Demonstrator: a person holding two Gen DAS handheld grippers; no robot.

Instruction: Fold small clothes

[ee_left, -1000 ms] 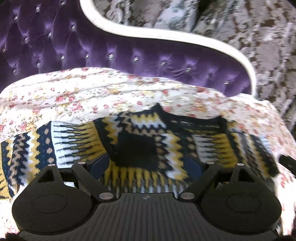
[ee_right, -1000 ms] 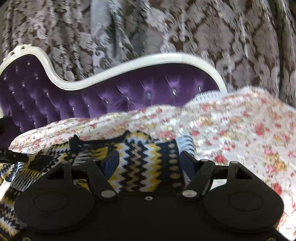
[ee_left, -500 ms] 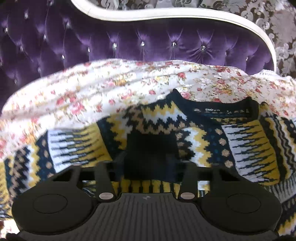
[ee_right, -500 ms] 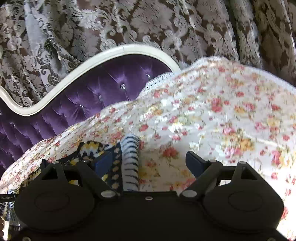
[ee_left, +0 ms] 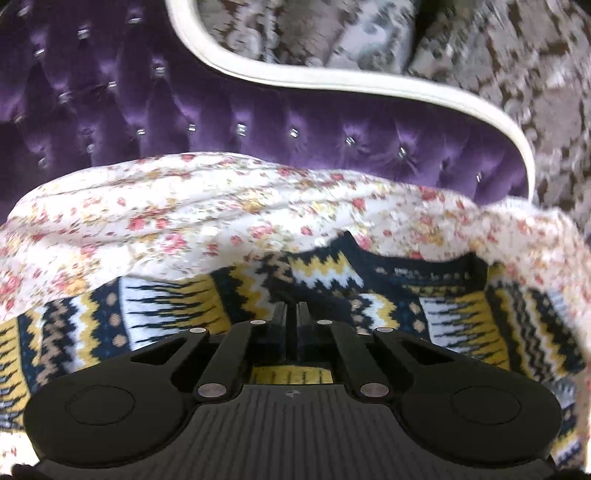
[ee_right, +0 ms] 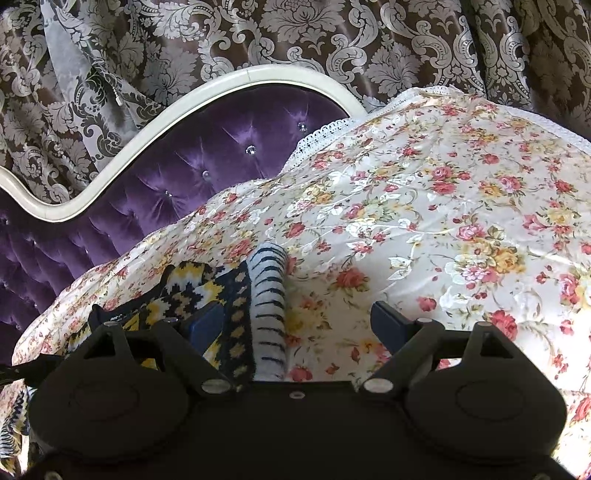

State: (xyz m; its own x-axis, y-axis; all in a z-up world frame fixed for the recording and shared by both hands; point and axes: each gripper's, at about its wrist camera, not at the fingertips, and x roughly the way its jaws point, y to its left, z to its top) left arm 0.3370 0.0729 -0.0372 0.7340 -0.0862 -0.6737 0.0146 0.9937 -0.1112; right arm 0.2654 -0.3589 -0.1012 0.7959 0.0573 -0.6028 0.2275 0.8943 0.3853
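Knit sweater [ee_left: 461, 325], zigzag bands of navy, yellow, white and tan, dark neckband [ee_left: 406, 264] with a small label; spread across the lower middle of the left view, on the floral bedspread [ee_left: 166, 218]. In the right view, only its edge at lower left: a white, navy-striped band [ee_right: 267, 295] rolled up beside dotted navy knit.

Left gripper [ee_left: 291, 314] low at centre, jaws pressed together, pinching a fold of the sweater just below the neckband. Right gripper [ee_right: 295, 321] with jaws spread wide; striped band and bare bedspread between them, left pad lying against the dotted knit, right pad apart from it, over the flowers.

Around: purple tufted headboard [ee_left: 184, 110] with a white curved frame [ee_left: 332, 79] across the upper part of both views; brown damask curtain [ee_right: 332, 33] behind. Lace trim [ee_right: 325, 133] on the bedspread's edge, upper centre of the right view. Left view blurred. Nothing over the sweater but the grippers themselves.

Against a second ago: left jaws, then wide over the sweater's front, now shut on it. Right view then filled with sweater between the jaws, now mostly bedspread, with the knit pushed off to the lower left and the headboard slanting.
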